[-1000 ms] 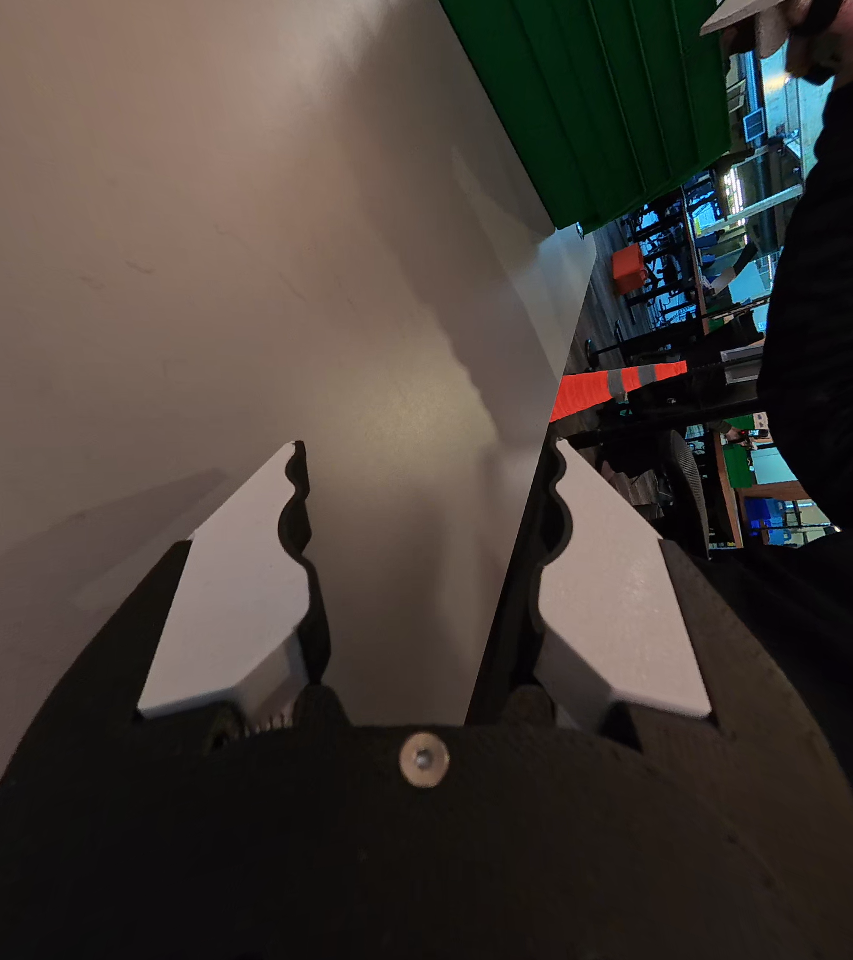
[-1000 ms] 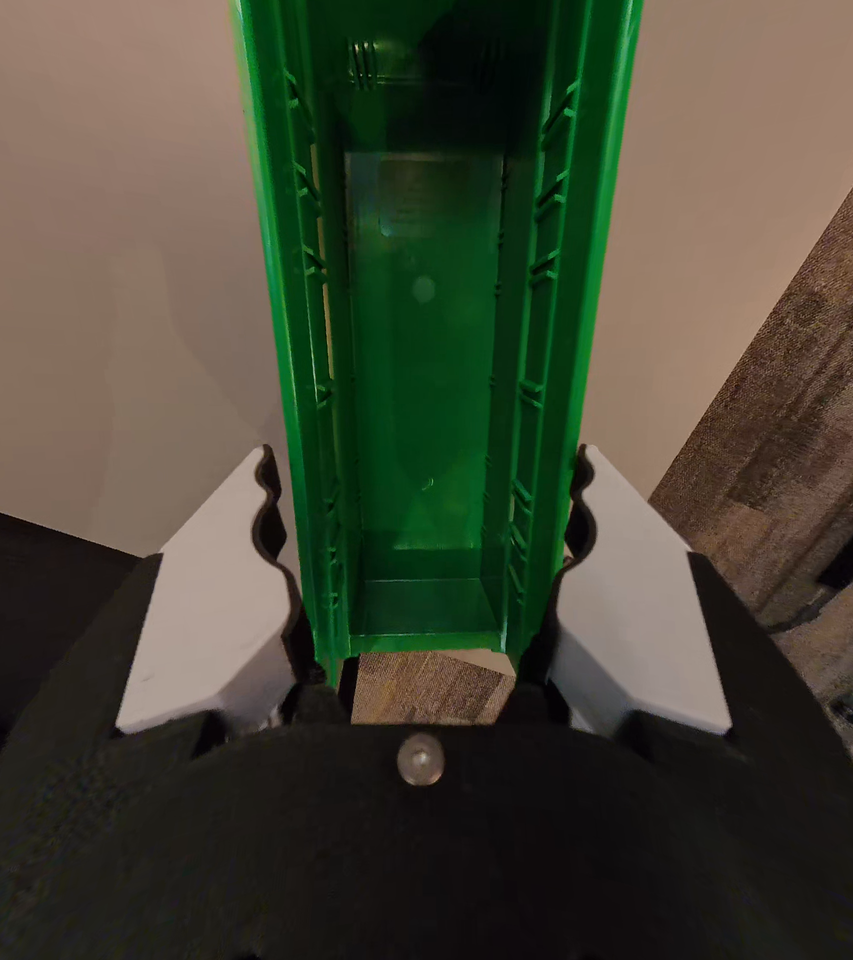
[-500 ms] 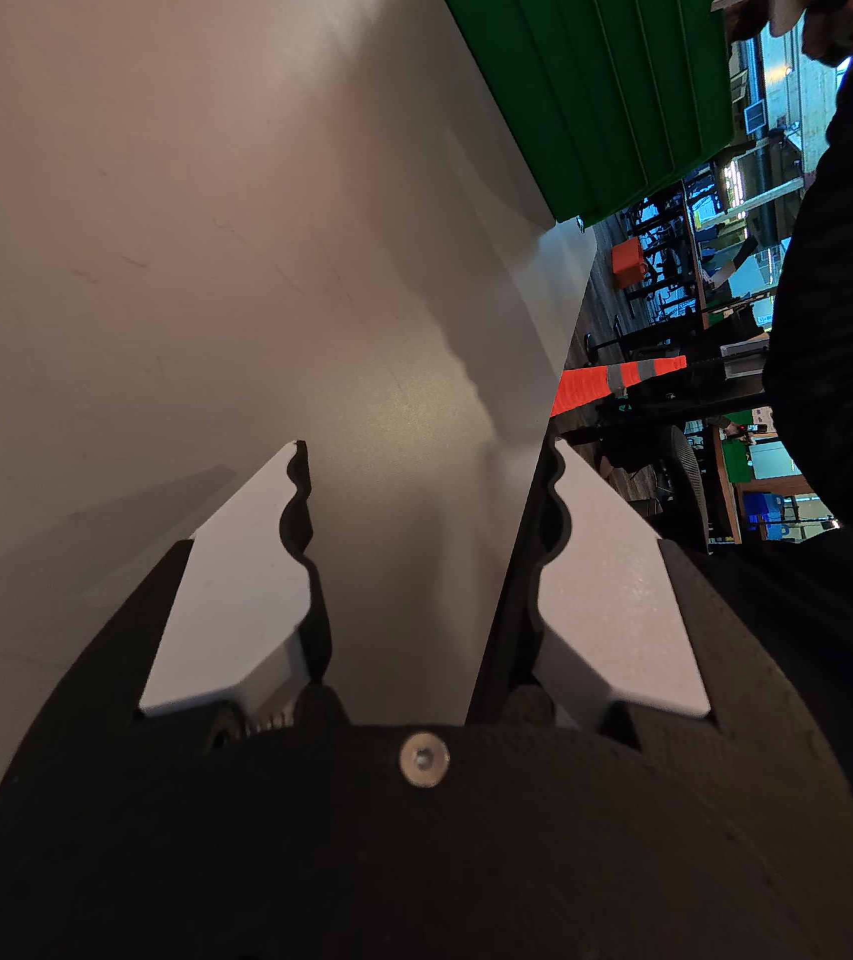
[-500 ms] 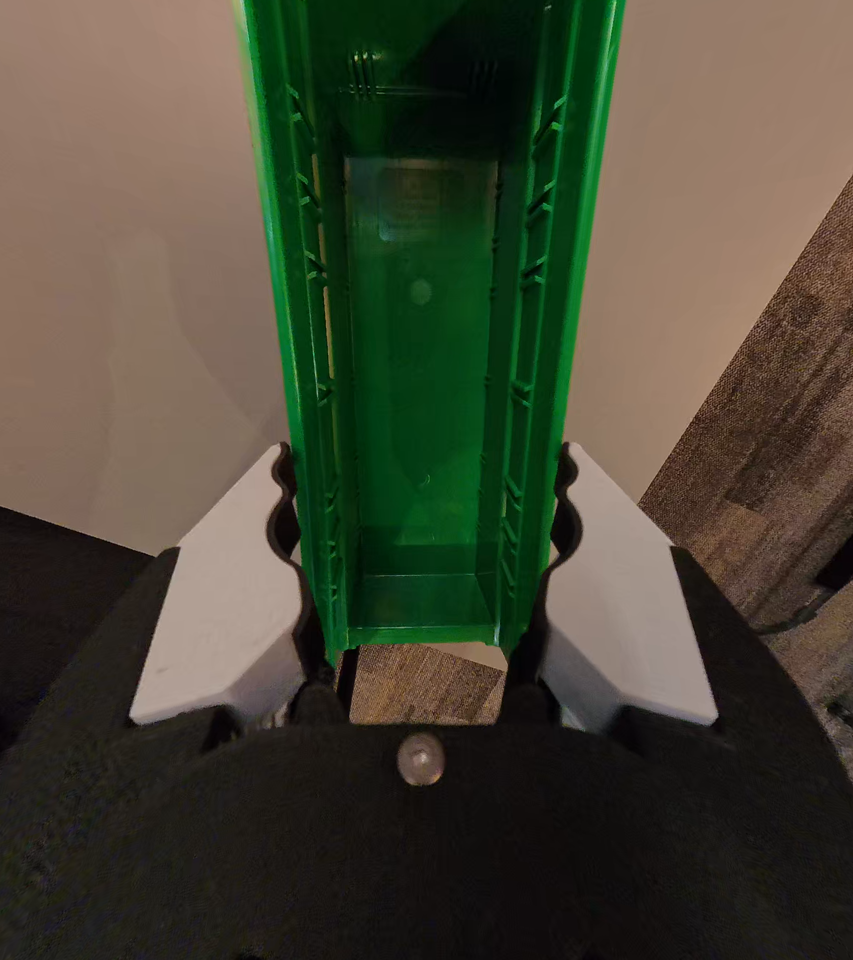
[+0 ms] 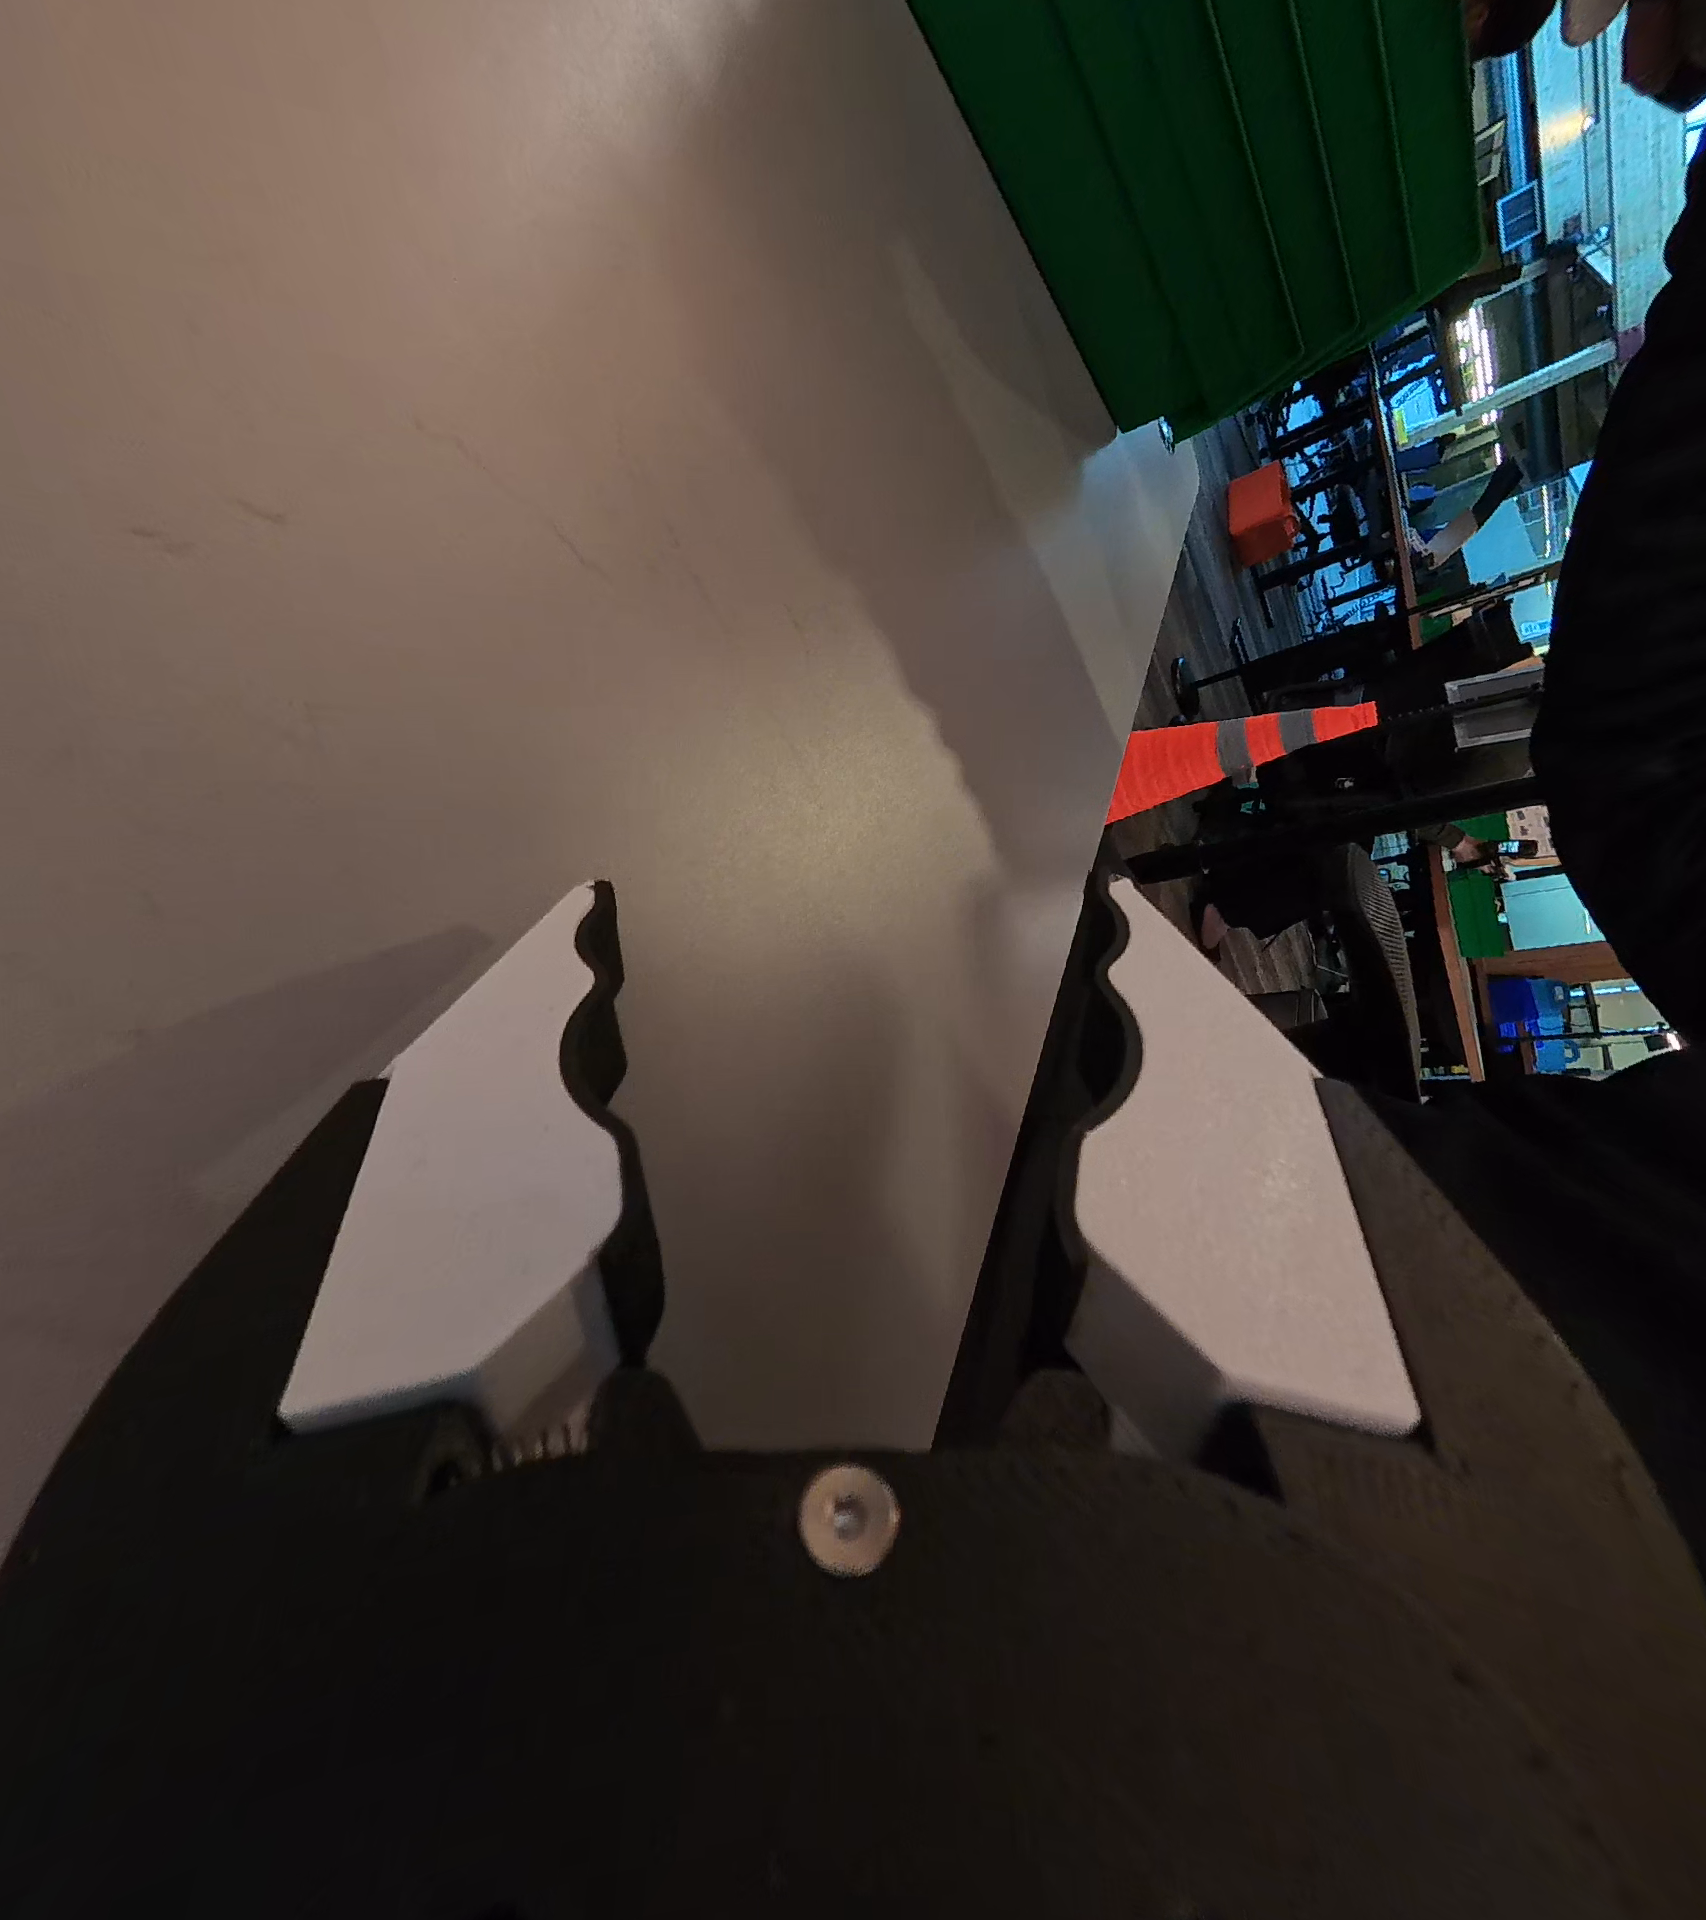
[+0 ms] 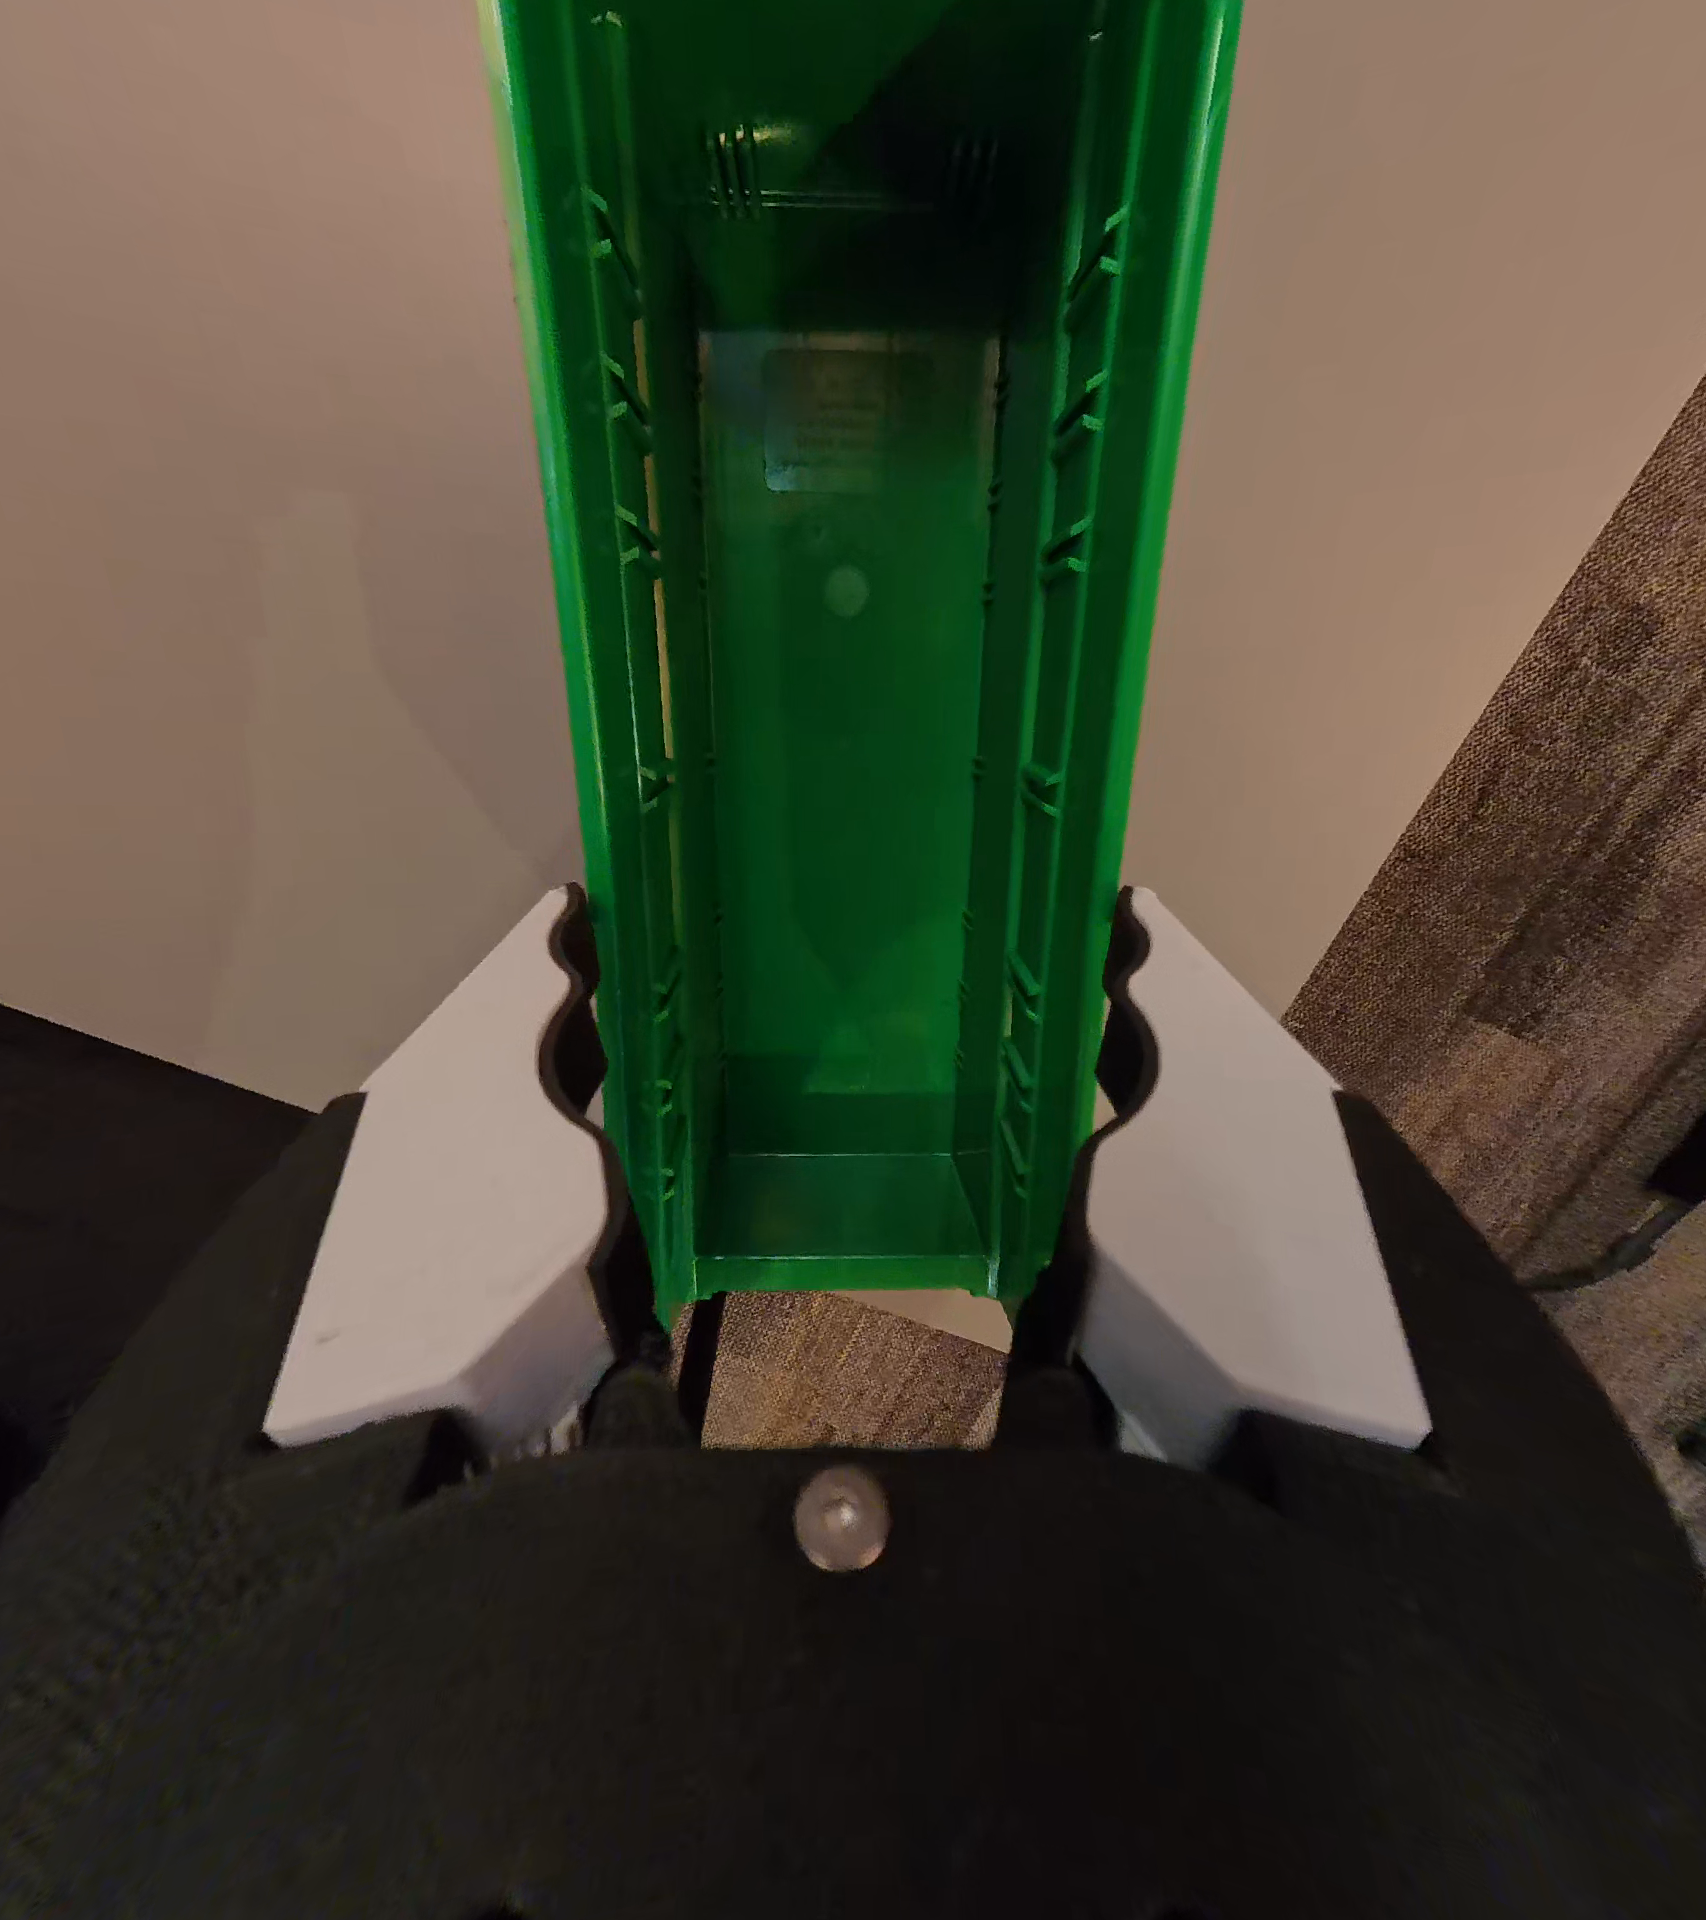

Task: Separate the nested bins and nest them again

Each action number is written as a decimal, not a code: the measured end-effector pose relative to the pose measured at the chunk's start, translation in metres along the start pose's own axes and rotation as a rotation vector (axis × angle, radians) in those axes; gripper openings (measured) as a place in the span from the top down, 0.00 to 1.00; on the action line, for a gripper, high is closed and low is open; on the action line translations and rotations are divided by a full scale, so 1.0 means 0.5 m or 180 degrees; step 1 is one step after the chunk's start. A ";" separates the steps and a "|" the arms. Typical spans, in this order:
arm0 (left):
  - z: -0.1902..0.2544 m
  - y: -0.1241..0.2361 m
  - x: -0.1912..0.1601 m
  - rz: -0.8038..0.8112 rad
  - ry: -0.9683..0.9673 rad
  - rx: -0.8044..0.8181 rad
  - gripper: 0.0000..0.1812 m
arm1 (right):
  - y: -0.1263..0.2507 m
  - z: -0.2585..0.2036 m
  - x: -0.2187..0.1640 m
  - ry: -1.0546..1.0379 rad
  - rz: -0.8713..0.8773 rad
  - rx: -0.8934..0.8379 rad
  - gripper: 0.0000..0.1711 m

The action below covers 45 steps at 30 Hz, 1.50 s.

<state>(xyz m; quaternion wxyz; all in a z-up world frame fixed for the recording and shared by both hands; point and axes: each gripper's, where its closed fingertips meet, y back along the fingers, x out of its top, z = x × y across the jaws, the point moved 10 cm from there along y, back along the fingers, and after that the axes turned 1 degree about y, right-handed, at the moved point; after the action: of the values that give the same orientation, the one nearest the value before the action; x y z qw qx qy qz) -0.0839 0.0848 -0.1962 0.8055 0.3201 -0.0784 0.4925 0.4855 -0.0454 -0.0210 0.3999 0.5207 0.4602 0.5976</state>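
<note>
Two tools, right tool (image 6: 844,1039) clamping green bins (image 6: 844,727), left tool (image 5: 854,1039) open

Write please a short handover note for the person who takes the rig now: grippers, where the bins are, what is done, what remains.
Right gripper: shut on the near end of the green bin, gripping its outer walls; the bin's open inside faces the camera, with nothing in it.
Left gripper: open, holding nothing, over the white table near its edge.
In the left wrist view a ribbed green bin side shows at the top.
Done or left: whether the bins are separated yet, the views do not settle. Check before going on.
</note>
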 end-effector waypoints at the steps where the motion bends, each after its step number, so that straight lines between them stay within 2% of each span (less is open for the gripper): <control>1: 0.000 0.000 0.000 0.0000 0.0002 0.0002 0.52 | 0.000 -0.001 0.000 0.0013 0.0001 -0.0005 0.44; 7: 0.000 -0.001 0.000 -0.0006 -0.0001 0.0003 0.52 | 0.002 0.001 0.000 -0.0010 0.0014 0.0008 0.46; 15: -0.001 0.001 0.000 0.0001 0.0005 0.0009 0.52 | 0.006 -0.006 -0.001 -0.0064 0.0084 0.0013 0.39; 19: 0.001 -0.001 -0.001 -0.0018 -0.0011 -0.0001 0.52 | 0.005 -0.005 0.003 -0.0014 -0.0012 -0.0049 0.44; 23: -0.001 0.003 0.000 0.0005 0.0001 0.0007 0.52 | 0.006 -0.006 0.006 -0.0001 -0.0051 -0.0062 0.45; 31: 0.001 -0.002 -0.002 -0.0029 -0.0010 0.0002 0.52 | 0.001 -0.005 0.003 -0.0008 0.0024 -0.0058 0.42; 35: 0.002 -0.001 -0.001 -0.0020 -0.0013 0.0004 0.52 | -0.025 -0.005 0.005 0.0016 -0.0088 -0.0070 0.33; 45: -0.001 0.002 -0.001 -0.0004 0.0003 0.0014 0.52 | -0.032 -0.008 0.020 0.0056 -0.0226 -0.0133 0.45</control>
<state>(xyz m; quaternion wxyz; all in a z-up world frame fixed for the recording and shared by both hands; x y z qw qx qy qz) -0.0851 0.0850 -0.1964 0.8051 0.3217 -0.0767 0.4923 0.4801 -0.0322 -0.0340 0.4276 0.4903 0.4694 0.5970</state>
